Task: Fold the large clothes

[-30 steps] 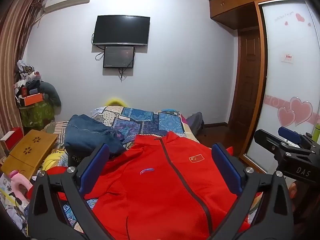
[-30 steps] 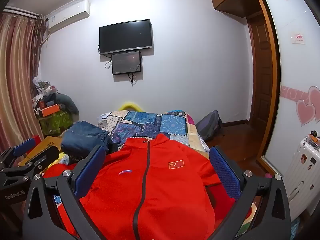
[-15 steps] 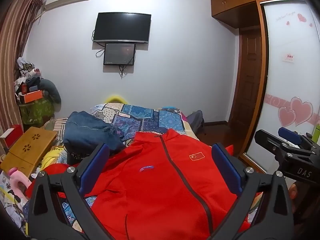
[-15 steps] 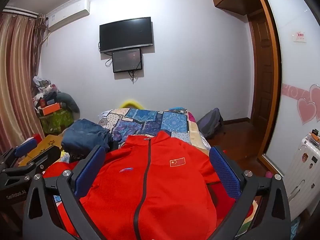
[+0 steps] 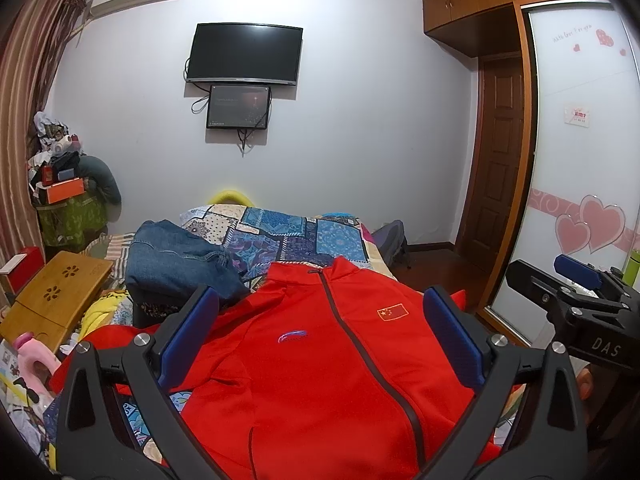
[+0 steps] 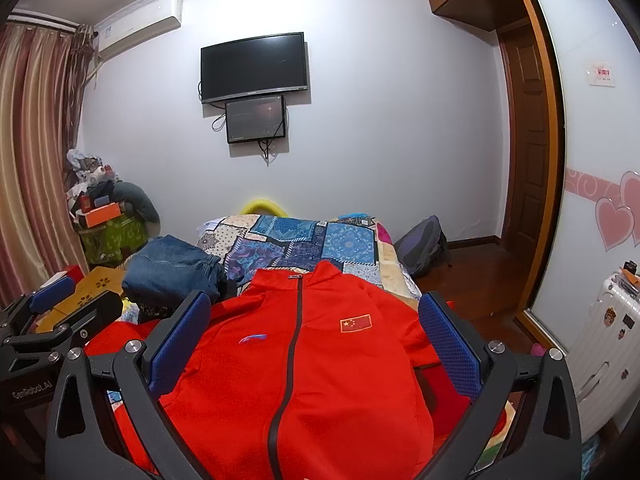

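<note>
A red zip-up jacket [image 5: 320, 360] [image 6: 304, 360] lies face up on the bed, zipped, collar toward the far wall, with a flag patch and a small logo on the chest. Its sleeves spread out to both sides. My left gripper [image 5: 320, 332] hovers above the jacket's chest, open, nothing between its blue pads. My right gripper [image 6: 314, 336] hangs likewise over the chest, open and empty. Each gripper also shows at the edge of the other's view: right gripper [image 5: 576, 292], left gripper [image 6: 56, 312].
Folded blue jeans [image 5: 176, 260] sit on the bed left of the collar. A patchwork quilt [image 5: 296, 232] covers the bed's far end. A wooden lap table [image 5: 56, 300] stands at the left, a backpack [image 6: 424, 244] on the floor, a white suitcase [image 6: 604, 344] at the right.
Both views have tilted up slightly, so the jacket and bed sit a little lower in frame. The jacket has not moved and both grippers stay open.
</note>
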`<state>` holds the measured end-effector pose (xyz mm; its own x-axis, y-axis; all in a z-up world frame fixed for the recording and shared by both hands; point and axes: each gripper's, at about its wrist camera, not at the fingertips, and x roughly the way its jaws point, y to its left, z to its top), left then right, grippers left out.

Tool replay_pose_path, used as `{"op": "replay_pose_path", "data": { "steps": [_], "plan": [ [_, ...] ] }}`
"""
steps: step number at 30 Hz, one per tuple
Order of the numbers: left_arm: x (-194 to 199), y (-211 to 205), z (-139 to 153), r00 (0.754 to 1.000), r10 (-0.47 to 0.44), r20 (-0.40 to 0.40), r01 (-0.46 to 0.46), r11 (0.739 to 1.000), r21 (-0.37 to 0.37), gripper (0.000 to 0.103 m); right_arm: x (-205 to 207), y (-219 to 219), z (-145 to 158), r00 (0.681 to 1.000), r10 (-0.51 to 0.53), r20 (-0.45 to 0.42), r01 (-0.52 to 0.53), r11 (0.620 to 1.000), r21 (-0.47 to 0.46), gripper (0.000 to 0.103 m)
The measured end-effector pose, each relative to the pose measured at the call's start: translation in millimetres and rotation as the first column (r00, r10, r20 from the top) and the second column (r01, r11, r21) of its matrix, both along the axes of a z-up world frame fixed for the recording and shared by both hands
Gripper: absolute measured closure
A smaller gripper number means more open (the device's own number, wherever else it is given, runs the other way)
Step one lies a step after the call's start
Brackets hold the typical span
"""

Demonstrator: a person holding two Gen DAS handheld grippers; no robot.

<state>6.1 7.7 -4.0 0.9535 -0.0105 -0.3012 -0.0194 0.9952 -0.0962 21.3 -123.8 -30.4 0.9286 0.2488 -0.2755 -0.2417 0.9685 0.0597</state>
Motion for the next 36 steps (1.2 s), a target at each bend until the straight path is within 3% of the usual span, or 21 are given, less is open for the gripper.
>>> {"op": "replay_pose_path", "data": {
  "steps": [36],
  "plan": [
    [-0.3, 4.1, -2.8, 1.000, 0.014, 0.000, -0.014, 1.000, -0.016, 0.000, -0.6, 3.3, 2.2, 1.000, 0.006, -0.008, -0.006, 1.000, -0.014, 0.000]
  ]
}}
